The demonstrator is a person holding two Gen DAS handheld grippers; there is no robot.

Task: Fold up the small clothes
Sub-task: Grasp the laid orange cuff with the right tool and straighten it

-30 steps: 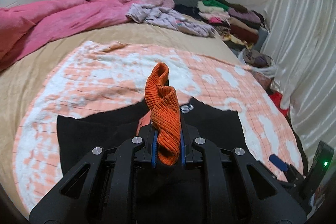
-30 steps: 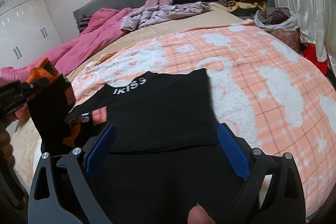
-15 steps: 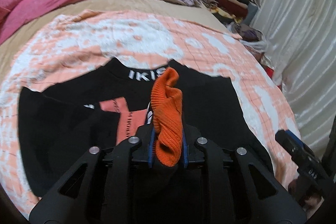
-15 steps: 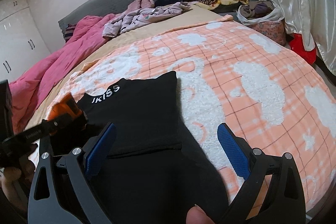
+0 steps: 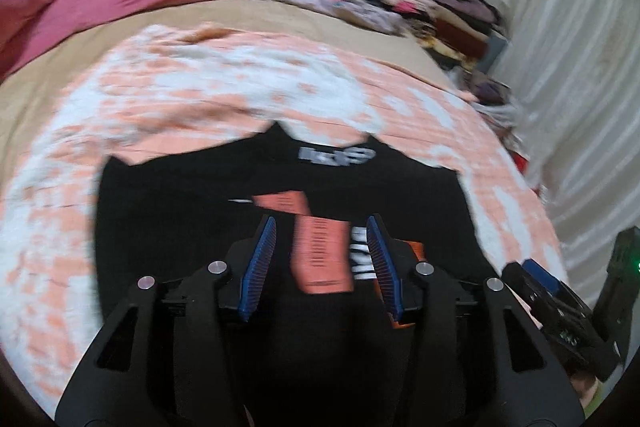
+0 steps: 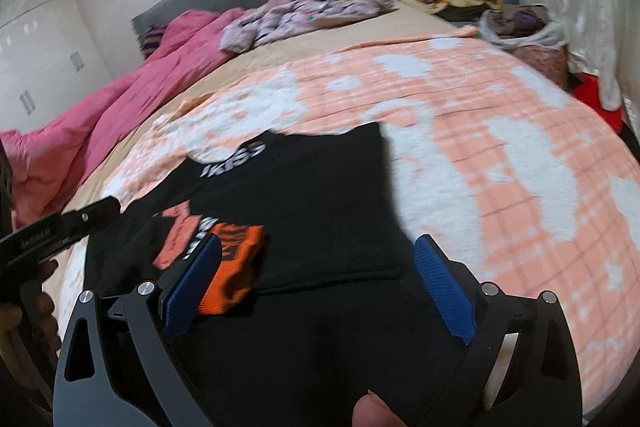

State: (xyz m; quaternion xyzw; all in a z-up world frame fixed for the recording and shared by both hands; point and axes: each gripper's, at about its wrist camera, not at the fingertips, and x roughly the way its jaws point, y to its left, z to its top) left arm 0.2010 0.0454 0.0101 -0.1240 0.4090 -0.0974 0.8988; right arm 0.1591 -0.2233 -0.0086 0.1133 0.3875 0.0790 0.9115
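Black top (image 5: 168, 227) lies flat on peach-and-white blanket (image 5: 208, 95), collar w/ white lettering (image 6: 234, 159) toward far side. Orange cuff (image 6: 236, 259) rests on the top's front, beside the salmon print (image 5: 320, 251). L gripper (image 5: 322, 263) jaws have just been opening; nothing gripped, pads apart over the print. R gripper (image 6: 318, 291) spread wide, empty, above the top's lower part. Both views blurred.

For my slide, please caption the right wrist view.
Open right gripper above black top, orange cuff lying on it.
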